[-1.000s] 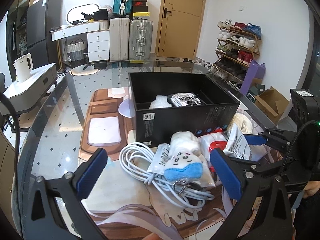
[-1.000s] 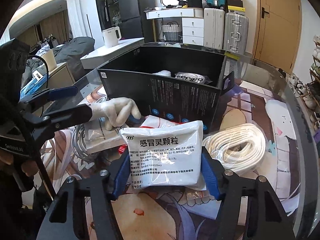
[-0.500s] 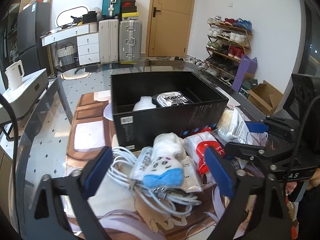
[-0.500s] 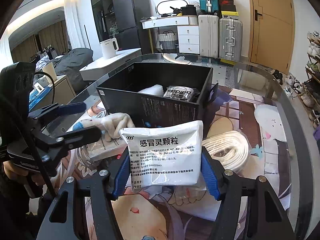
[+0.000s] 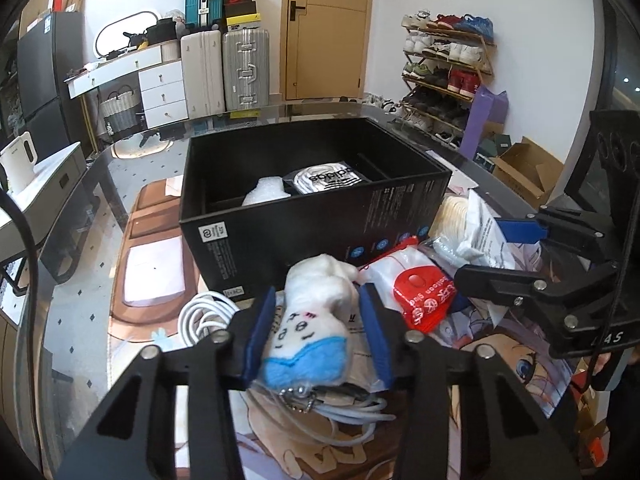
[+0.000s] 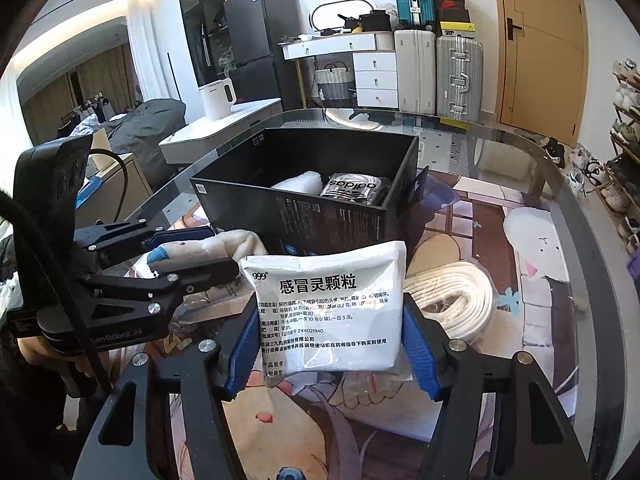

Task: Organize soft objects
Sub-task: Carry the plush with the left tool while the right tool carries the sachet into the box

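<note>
Left wrist view: left gripper (image 5: 318,318), wide a second ago, now clamped on plush toy (image 5: 312,320) before the black box (image 5: 280,236); right gripper (image 6: 328,344) holds medicine sachet (image 6: 326,308); both probably go boxward next

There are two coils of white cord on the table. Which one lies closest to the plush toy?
The thin white cable coil, lying right beside and under the plush toy. The thicker, cream rope coil lies apart, beyond the medicine packet.

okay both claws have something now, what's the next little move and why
Probably lift the left claw and carry the plush toy over the black box. The claw is shut on the toy, and the box stands open just ahead with free space.
</note>
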The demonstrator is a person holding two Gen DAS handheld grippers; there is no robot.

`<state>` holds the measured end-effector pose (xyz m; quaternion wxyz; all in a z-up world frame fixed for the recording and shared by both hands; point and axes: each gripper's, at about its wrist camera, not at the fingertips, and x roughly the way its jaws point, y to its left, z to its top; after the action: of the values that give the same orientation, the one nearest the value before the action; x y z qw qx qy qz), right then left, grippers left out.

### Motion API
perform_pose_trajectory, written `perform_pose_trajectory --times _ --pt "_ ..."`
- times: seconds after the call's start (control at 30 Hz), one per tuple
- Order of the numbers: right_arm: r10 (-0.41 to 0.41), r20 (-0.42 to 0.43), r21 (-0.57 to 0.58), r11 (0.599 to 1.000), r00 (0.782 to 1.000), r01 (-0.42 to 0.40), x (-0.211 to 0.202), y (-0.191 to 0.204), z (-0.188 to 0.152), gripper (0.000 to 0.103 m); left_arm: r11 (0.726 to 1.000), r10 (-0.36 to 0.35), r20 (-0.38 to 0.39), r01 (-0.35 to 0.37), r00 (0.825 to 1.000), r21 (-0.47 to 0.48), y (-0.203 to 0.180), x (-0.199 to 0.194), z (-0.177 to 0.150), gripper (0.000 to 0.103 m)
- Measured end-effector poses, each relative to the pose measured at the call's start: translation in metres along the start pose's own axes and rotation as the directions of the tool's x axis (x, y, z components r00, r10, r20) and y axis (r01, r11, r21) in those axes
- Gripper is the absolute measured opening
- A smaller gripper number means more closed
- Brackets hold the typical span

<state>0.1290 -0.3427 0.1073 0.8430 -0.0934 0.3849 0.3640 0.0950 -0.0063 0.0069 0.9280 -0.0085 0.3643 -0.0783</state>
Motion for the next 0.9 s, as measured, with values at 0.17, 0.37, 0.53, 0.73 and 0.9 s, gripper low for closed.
perform_pose_trajectory --times 0.17,0.37,0.53,0.73,0.9 --pt "-0.001 0.002 -0.005 1.000 1.000 0.001 0.000 0.001 0.001 0.065 1.000 -0.005 0.008 0.005 1.000 0.010 0.001 -0.003 -0.002 0.030" --pt "-0.003 0.006 -0.005 1.000 1.000 0.003 -0.002 0.002 0.001 0.065 1.000 -0.023 0.019 0.023 1.000 0.018 0.003 -0.010 -0.004 0.029" --pt "-0.003 0.016 -0.005 1.000 1.000 0.003 -0.006 0.002 0.002 0.065 0.999 -0.034 0.042 0.034 0.999 0.013 0.007 -0.022 -0.003 0.030" --pt "-0.010 0.030 -0.006 1.000 1.000 0.010 -0.013 0.001 0.004 0.065 0.999 -0.046 0.073 0.046 0.996 0.006 0.008 -0.034 0.000 0.030" --pt "-0.017 0.046 -0.004 1.000 0.999 0.017 -0.020 0.001 0.006 0.065 0.999 -0.046 0.105 0.048 0.993 -0.011 0.012 -0.043 0.005 0.030"
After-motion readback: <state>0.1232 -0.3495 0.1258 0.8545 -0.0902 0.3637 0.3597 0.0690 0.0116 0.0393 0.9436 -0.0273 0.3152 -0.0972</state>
